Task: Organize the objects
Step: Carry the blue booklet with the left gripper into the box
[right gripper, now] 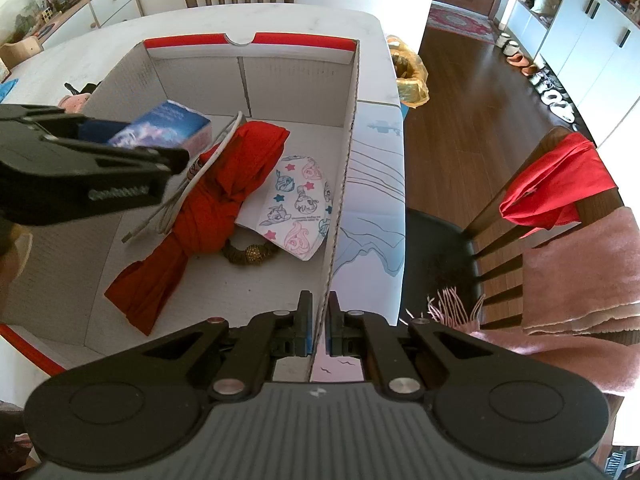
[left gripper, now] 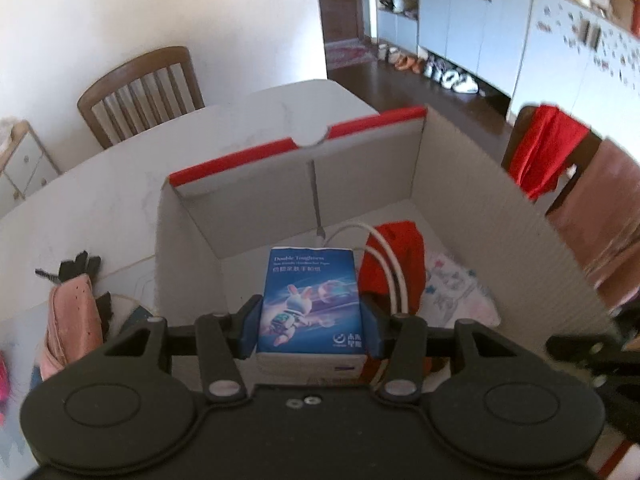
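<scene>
My left gripper (left gripper: 310, 322) is shut on a blue tissue pack (left gripper: 310, 300) and holds it inside the open white cardboard box (left gripper: 460, 184) with a red rim, near the box's left back part. On the box floor lie a red cloth (left gripper: 394, 264), a white cable (left gripper: 384, 256) and a cartoon-printed mask (left gripper: 456, 288). In the right wrist view the pack (right gripper: 164, 126) hangs above the floor beside the red cloth (right gripper: 224, 184), with a beaded band (right gripper: 248, 256) near it. My right gripper (right gripper: 319, 312) is shut on the box's right wall (right gripper: 344, 152).
Left of the box on the white table (left gripper: 240, 128) lie a pink pouch (left gripper: 74, 320) and black items (left gripper: 80, 266). A wooden chair (left gripper: 140, 92) stands behind the table. Another chair (right gripper: 520, 216) draped with red and pink cloth stands on the right. A yellow bag (right gripper: 410, 76) sits past the table's corner.
</scene>
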A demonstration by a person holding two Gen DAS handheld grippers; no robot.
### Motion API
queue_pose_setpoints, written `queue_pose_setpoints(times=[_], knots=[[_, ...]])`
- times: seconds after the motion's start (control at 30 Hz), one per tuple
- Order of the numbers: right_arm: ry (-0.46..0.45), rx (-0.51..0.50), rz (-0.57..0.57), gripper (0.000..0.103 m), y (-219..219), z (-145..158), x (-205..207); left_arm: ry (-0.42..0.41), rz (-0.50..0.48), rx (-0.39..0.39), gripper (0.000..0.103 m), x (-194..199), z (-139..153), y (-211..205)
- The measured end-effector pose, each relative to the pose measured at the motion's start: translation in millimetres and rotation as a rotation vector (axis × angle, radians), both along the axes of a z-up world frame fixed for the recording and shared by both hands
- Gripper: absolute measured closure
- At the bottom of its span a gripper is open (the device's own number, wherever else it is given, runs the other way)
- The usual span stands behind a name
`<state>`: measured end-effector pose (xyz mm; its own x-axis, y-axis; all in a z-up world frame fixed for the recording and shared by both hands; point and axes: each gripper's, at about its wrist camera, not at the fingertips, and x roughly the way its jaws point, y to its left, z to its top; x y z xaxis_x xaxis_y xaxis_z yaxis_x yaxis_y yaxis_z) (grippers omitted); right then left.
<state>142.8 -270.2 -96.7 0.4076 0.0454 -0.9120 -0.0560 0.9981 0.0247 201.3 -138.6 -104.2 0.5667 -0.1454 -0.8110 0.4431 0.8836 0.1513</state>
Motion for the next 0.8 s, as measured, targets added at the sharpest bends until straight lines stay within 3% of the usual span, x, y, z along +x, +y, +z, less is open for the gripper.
queue_pose_setpoints(times=[0.23, 0.8], knots=[[0.0, 0.004, 0.0, 0.098, 0, -1, 0, 0.045, -0.019, 0.041, 0.055, 4, -11, -6], [0.001, 0.008, -0.002, 0.098, 0, -2, 1, 0.129, -0.013, 0.009, 0.053, 11, -15, 4]])
